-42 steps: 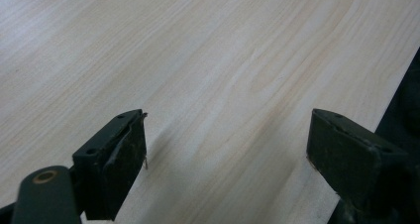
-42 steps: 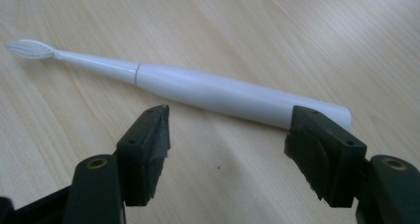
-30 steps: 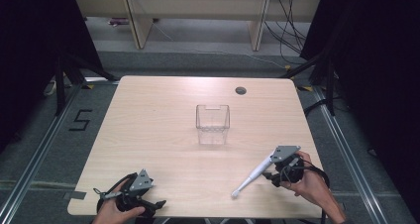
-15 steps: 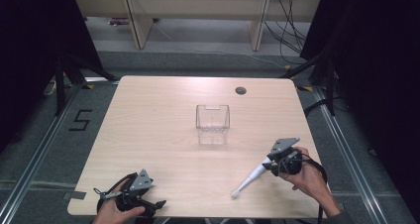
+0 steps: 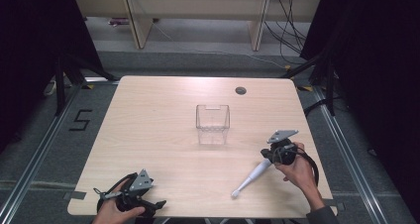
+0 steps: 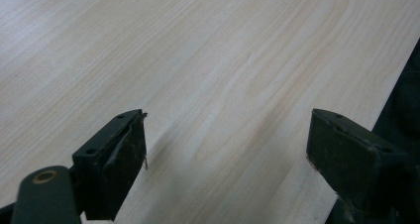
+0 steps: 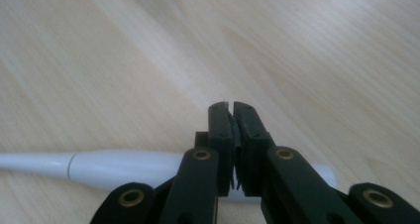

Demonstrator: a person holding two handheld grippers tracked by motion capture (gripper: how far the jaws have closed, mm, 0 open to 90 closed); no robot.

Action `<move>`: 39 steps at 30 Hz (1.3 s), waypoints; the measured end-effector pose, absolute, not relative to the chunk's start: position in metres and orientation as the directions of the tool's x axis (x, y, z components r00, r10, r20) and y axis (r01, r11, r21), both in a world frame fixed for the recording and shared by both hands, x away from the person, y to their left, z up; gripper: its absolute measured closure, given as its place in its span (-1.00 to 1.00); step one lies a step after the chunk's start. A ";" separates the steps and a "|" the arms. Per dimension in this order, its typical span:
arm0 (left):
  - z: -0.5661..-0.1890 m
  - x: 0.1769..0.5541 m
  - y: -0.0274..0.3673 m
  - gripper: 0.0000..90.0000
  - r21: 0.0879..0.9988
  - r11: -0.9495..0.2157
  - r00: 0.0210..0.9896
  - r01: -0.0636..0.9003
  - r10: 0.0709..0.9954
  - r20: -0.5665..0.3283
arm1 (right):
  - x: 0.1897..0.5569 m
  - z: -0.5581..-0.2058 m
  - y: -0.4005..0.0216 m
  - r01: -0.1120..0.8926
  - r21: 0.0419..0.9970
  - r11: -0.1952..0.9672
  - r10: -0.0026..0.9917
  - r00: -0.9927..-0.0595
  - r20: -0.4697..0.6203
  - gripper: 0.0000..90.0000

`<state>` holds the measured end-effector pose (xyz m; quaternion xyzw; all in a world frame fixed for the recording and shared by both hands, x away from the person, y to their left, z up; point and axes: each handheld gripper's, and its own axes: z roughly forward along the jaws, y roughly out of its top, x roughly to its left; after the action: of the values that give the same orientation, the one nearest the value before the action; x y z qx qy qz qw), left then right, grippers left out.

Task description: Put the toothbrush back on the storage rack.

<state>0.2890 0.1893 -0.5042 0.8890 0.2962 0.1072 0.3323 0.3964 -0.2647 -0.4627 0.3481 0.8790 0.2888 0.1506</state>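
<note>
A white electric toothbrush [image 5: 251, 178] lies flat on the wooden table [image 5: 158, 120], its head toward the front edge. My right gripper [image 5: 269, 158] is shut, jaws pressed together just over the thick end of the handle. In the right gripper view the toothbrush handle [image 7: 124, 168] runs crosswise beneath my shut right gripper [image 7: 233, 107]. A clear plastic box [image 5: 213, 124] stands empty at the table's middle. At the front left corner my left gripper [image 5: 157, 204] rests open, and in the left gripper view my left gripper [image 6: 228, 135] has bare wood between its jaws.
A round grommet hole [image 5: 240, 90] sits at the back of the table. The table's front edge [image 6: 346, 135] runs just beside the left gripper's right jaw. Shelving and cables stand on the floor behind the table.
The right hand and its gripper have shifted slightly away from the front edge and a little left. The toothbrush head stays where it was. The left gripper has not moved.
</note>
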 end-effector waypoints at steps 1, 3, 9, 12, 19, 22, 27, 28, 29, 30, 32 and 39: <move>-0.505 0.288 0.189 -0.67 0.653 -0.595 0.796 0.468 0.605 -0.019 | 0.397 -0.462 -0.266 0.533 0.602 0.595 0.707 -0.702 -0.077 0.95; -0.505 0.288 0.189 -0.67 0.653 -0.596 0.794 0.468 0.607 -0.015 | 0.397 -0.466 -0.267 0.573 0.587 0.572 0.733 -0.679 -0.052 0.97; -0.504 0.289 0.189 -0.67 0.650 -0.608 0.803 0.455 0.596 -0.005 | 0.403 -0.470 -0.273 0.589 0.585 0.558 0.753 -0.656 -0.059 0.98; -0.504 0.288 0.189 -0.67 0.650 -0.609 0.804 0.454 0.594 -0.005 | 0.407 -0.472 -0.276 0.590 0.585 0.557 0.759 -0.648 -0.069 0.98; -0.505 0.288 0.188 -0.67 0.654 -0.601 0.801 0.459 0.599 -0.011 | 0.414 -0.476 -0.282 0.609 0.591 0.529 0.784 -0.617 -0.067 0.98; -0.504 0.288 0.189 -0.67 0.653 -0.605 0.803 0.456 0.596 -0.008 | 0.415 -0.476 -0.285 0.613 0.585 0.531 0.788 -0.611 -0.075 0.98; -0.504 0.288 0.189 -0.67 0.655 -0.603 0.802 0.456 0.598 -0.008 | 0.417 -0.480 -0.291 0.620 0.592 0.516 0.801 -0.594 -0.076 0.98; -0.504 0.288 0.188 -0.67 0.663 -0.591 0.797 0.460 0.603 -0.016 | 0.416 -0.480 -0.291 0.632 0.587 0.506 0.808 -0.586 -0.065 0.97; -0.505 0.288 0.188 -0.67 0.663 -0.588 0.796 0.463 0.606 -0.019 | 0.416 -0.479 -0.293 0.635 0.574 0.517 0.803 -0.592 -0.069 0.97; -0.505 0.287 0.188 -0.67 0.660 -0.590 0.796 0.465 0.605 -0.020 | 0.416 -0.480 -0.294 0.637 0.570 0.519 0.803 -0.592 -0.069 0.97; -0.505 0.287 0.188 -0.67 0.659 -0.592 0.796 0.465 0.605 -0.019 | 0.416 -0.481 -0.296 0.632 0.570 0.526 0.800 -0.595 -0.080 0.97; -0.505 0.287 0.188 -0.67 0.658 -0.589 0.794 0.469 0.607 -0.022 | 0.405 -0.480 -0.297 0.645 0.562 0.518 0.808 -0.585 -0.073 0.96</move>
<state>0.2872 0.1877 -0.5054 0.8854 0.3038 0.1027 0.3364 0.4054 -0.2974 -0.4799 0.4247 0.8553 0.2465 0.1651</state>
